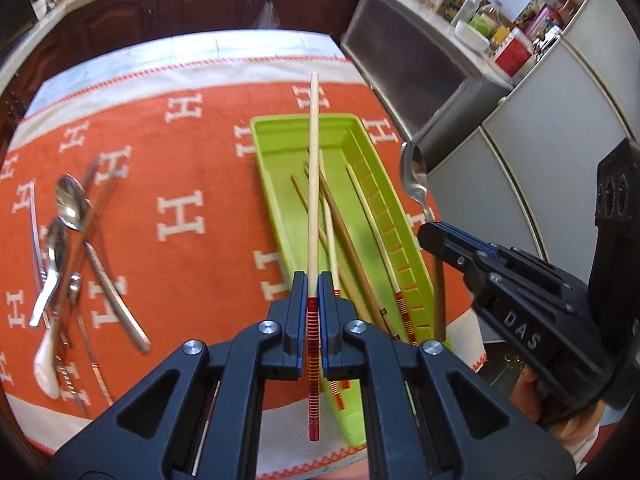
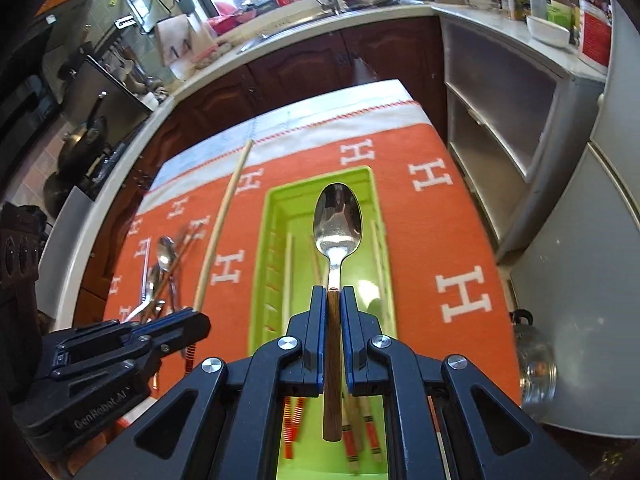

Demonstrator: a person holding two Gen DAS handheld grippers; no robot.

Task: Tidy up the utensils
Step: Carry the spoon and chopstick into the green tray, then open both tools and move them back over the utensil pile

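the left gripper (image 1: 314, 292) clamps a chopstick (image 1: 314, 184) and the right gripper (image 2: 334, 304) a spoon (image 2: 338, 220), both over the green tray (image 1: 280, 208) toward twelve o'clock, so the drop-off step seems underway, needing lowering and release.

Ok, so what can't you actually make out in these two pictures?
- Near end of the green tray: both views, hidden behind the fingers.
- Utensil pile on the cloth: left view blurs and overlaps it, right view shows it small; no exact count.
- Chopsticks in the tray: right view, blurred and partly behind the spoon.
- Held chopstick: its lower end in the right view hides behind the left gripper.
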